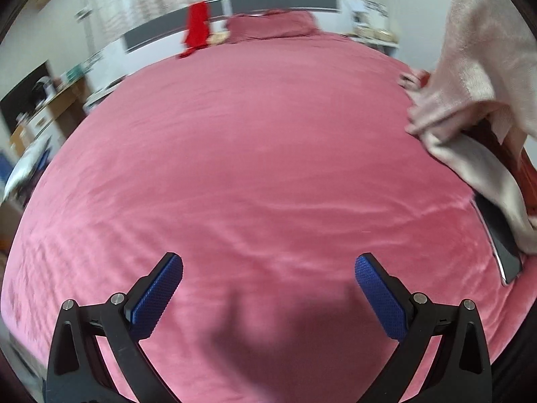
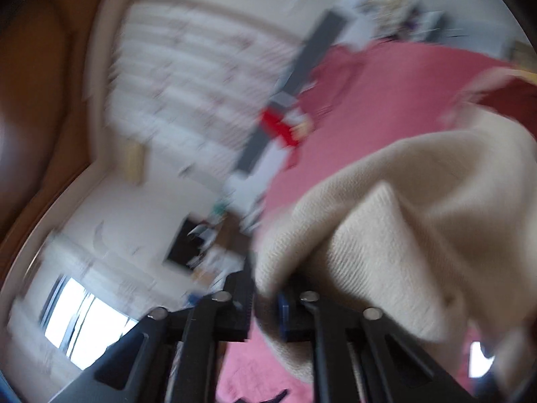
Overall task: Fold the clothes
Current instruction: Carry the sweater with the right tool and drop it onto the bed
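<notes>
A cream knitted garment hangs in the air at the right of the left wrist view, its lower end trailing onto the pink bed cover. My left gripper is open and empty, hovering low over the bare bed cover, well left of the garment. In the blurred, tilted right wrist view my right gripper is shut on a bunch of the cream garment, which drapes over and to the right of the fingers, lifted above the bed.
A red garment and pink pillows lie at the head of the bed by the grey headboard. A dark shiny object lies at the bed's right edge. Desks and clutter stand at the left.
</notes>
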`<state>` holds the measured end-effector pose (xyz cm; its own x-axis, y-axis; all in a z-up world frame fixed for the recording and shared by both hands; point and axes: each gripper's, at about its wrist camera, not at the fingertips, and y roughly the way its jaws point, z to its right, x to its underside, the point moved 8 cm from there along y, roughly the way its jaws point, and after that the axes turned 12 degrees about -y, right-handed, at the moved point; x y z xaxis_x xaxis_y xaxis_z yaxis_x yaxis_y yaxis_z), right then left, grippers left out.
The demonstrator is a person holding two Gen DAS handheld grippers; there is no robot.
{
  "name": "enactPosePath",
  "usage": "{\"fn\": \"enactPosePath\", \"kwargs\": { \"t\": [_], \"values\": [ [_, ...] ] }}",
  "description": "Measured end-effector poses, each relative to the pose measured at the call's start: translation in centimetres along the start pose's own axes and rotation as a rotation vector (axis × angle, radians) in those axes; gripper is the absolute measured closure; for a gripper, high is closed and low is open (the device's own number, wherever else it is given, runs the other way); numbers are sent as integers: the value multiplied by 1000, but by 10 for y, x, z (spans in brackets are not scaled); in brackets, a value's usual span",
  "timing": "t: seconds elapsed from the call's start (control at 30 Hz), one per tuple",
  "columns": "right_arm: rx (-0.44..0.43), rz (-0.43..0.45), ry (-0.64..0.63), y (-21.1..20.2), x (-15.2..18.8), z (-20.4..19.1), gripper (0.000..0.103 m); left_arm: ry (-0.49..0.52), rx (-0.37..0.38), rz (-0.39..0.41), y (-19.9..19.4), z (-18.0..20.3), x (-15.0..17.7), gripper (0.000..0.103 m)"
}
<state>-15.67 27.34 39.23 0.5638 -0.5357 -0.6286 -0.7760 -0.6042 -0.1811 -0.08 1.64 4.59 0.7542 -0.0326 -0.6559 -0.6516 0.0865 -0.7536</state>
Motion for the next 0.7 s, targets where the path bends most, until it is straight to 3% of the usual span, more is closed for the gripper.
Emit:
{"fn": "enactPosePath", "kwargs": {
  "t": [0.13, 0.23, 0.33, 0.43, 0.5, 0.53, 0.7],
  "values": [
    [-175, -138, -94, 91, 38, -88, 95, -110, -63, 27, -14, -66, -8, 0],
    [-285, -265, -153, 153, 101, -140, 95, -207, -143, 51, -30, -131, -6, 0],
    [-376, -397, -179, 202, 176, -164, 95, -305, -226, 70, -45, -196, -1, 0],
    [-312, -527, -167, 209, 241, -129, 88, -398, -327, 58, -55, -259, 13, 0],
    [-268, -614, -158, 214, 285, -105, 77, -418, -416, 18, -54, -294, 27, 0],
    [-246, -657, -154, 215, 306, -93, 77, -418, -443, -1, -52, -306, 34, 0],
    [-131, -863, -131, 222, 410, -34, 75, -424, -419, -7, -50, -318, 42, 0]
  ]
}}
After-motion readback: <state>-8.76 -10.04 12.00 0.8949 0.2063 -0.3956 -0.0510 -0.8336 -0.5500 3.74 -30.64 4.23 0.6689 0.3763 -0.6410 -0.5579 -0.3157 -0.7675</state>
